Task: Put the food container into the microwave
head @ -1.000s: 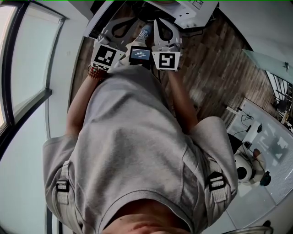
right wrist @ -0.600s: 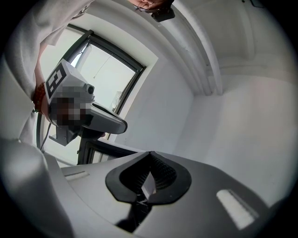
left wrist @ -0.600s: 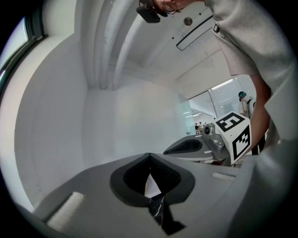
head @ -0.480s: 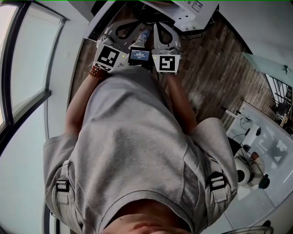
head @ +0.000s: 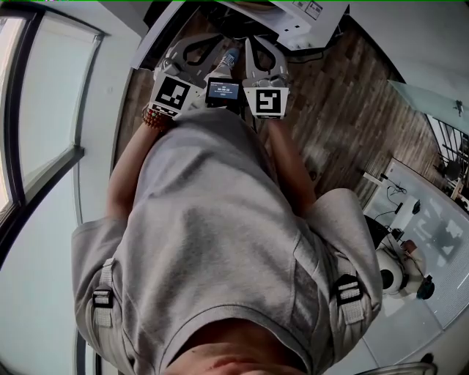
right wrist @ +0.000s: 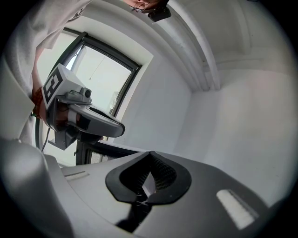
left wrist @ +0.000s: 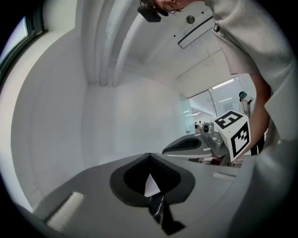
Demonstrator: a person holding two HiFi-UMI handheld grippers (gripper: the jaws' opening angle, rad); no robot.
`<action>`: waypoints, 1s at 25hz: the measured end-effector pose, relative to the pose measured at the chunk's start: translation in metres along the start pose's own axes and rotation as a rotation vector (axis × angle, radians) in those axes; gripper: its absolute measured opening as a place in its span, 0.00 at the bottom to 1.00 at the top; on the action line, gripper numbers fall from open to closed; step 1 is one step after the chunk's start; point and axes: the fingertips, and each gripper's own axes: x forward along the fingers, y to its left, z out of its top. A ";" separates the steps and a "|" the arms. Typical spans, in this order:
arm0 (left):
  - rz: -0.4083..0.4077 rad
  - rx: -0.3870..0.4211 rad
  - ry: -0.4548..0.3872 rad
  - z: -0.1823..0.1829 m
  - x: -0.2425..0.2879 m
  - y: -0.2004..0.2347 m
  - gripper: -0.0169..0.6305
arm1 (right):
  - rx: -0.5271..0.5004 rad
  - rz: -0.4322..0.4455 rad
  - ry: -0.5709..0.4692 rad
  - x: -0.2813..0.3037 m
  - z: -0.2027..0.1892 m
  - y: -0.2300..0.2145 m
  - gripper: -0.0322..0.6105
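I see no food container in any view. A white appliance-like box (head: 304, 13) shows at the top edge of the head view; whether it is the microwave I cannot tell. Both grippers are held side by side in front of the person's chest. My left gripper (head: 196, 45) (left wrist: 149, 157) has its jaws closed together with nothing between them. My right gripper (head: 262, 48) (right wrist: 149, 154) is likewise shut and empty. Both gripper views point up at white wall and ceiling. Each one shows the other gripper alongside.
A small lit screen (head: 223, 89) sits between the two marker cubes. Wooden floor (head: 344, 110) lies below. A window (head: 44, 110) runs along the left, and a glass-walled area with equipment (head: 410, 242) is at the right. The person's grey shirt fills the middle.
Both grippers have shifted slightly forward, away from the body, and stay shut and side by side.
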 end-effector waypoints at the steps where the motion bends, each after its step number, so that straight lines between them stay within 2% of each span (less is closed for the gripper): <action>1: 0.000 -0.001 0.002 -0.001 -0.001 0.001 0.03 | 0.012 -0.001 0.000 0.001 -0.001 0.000 0.07; 13: 0.023 -0.022 0.024 -0.015 -0.006 0.010 0.03 | 0.015 0.025 0.010 0.017 -0.009 0.004 0.07; 25: 0.066 -0.028 0.036 -0.019 0.008 0.041 0.03 | 0.014 0.075 0.039 0.059 -0.017 -0.004 0.07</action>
